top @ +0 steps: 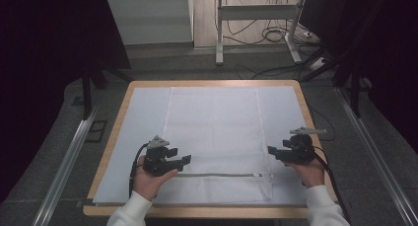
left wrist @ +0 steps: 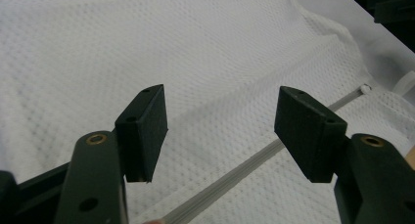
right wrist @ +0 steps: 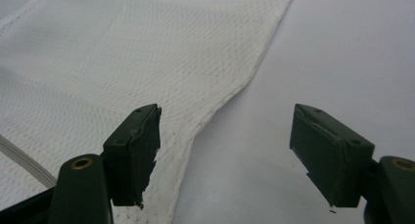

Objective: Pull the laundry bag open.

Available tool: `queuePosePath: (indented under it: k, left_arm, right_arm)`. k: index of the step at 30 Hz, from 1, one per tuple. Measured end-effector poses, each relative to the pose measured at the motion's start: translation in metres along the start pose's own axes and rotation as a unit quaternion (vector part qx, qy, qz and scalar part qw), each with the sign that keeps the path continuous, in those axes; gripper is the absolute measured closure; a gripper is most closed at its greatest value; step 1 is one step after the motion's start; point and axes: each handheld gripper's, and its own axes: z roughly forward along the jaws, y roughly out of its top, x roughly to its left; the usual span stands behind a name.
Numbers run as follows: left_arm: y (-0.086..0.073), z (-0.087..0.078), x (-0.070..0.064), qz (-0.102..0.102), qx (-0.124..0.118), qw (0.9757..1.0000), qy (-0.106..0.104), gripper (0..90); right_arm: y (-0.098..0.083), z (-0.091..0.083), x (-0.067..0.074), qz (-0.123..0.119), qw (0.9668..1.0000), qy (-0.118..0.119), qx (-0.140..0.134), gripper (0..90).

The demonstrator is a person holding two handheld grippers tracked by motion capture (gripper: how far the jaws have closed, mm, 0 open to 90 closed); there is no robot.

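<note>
A white mesh laundry bag [top: 214, 137] lies flat on the counter [top: 114, 122], which is covered by a pale sheet. The bag's zipper [top: 217, 175] runs left to right along the near edge, with its pull [top: 256, 174] sitting close to the right end.

The left tool [top: 178, 157] is held at the bag's near-left corner, just above the zipper line. Its jaws stand apart with nothing between them; mesh [left wrist: 195, 53] and the zipper band [left wrist: 235, 177] show beyond the pads in the left gripper view. The right tool [top: 274, 152] hovers at the bag's right edge [right wrist: 230, 89], beside the pull end. Its jaws are likewise apart and empty, straddling the seam where mesh meets bare sheet.

Judgement: the work in hand appears to be taking hold of the bag at both ends of the zipper. To do it well, each tool should come down squarely on the doubled seam rather than loose mesh, which would stretch and slip. The left should pin its corner firmly before the right pulls, or the bag will drag across the sheet.
</note>
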Motion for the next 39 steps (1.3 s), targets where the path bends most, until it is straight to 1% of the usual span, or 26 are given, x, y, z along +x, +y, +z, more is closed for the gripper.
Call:
queuePosePath:
  k: [5, 10, 14, 17, 24, 28, 30, 34, 39]
  left_arm:
    - [0.002, 0.008, -0.01, 0.009, 0.012, 0.9999, -0.009, 37.4]
    - [0.004, 0.015, -0.016, 0.005, 0.018, 0.9995, -0.026, 37.4]
    - [0.006, 0.022, -0.024, 0.013, 0.024, 0.9991, -0.033, 37.3]
    - [0.008, 0.026, -0.029, 0.014, 0.027, 0.9987, -0.041, 37.3]
    - [0.011, 0.039, -0.048, 0.029, 0.04, 0.9972, -0.055, 37.2]
    - [0.011, 0.042, -0.052, 0.034, 0.043, 0.9965, -0.064, 37.0]
    - [0.01, 0.044, -0.052, 0.028, 0.046, 0.9962, -0.069, 37.0]
    - [0.01, 0.046, -0.054, 0.028, 0.047, 0.9962, -0.067, 37.1]
    - [0.011, 0.052, -0.063, 0.041, 0.055, 0.9953, -0.068, 37.1]
  right_arm:
    - [-0.001, 0.0, 0.001, -0.008, 1.0, -0.004, 0.003, 26.2]
    - [-0.001, 0.0, 0.001, -0.007, 1.0, -0.006, 0.0, 26.3]
    - [-0.001, -0.001, 0.001, -0.006, 0.9999, -0.008, -0.002, 26.3]
    - [-0.001, 0.0, 0.001, -0.006, 0.9999, -0.009, -0.002, 26.3]
    - [-0.001, 0.0, 0.001, -0.008, 0.9999, -0.009, -0.004, 26.3]
    - [-0.001, -0.001, 0.002, -0.011, 0.9999, -0.009, -0.009, 26.3]
    - [-0.001, -0.002, 0.002, -0.011, 0.9998, -0.011, -0.011, 26.3]
    - [-0.001, -0.002, 0.002, -0.009, 0.9998, -0.012, -0.013, 26.3]
    - [-0.001, -0.001, 0.002, -0.01, 0.9998, -0.013, -0.011, 26.4]
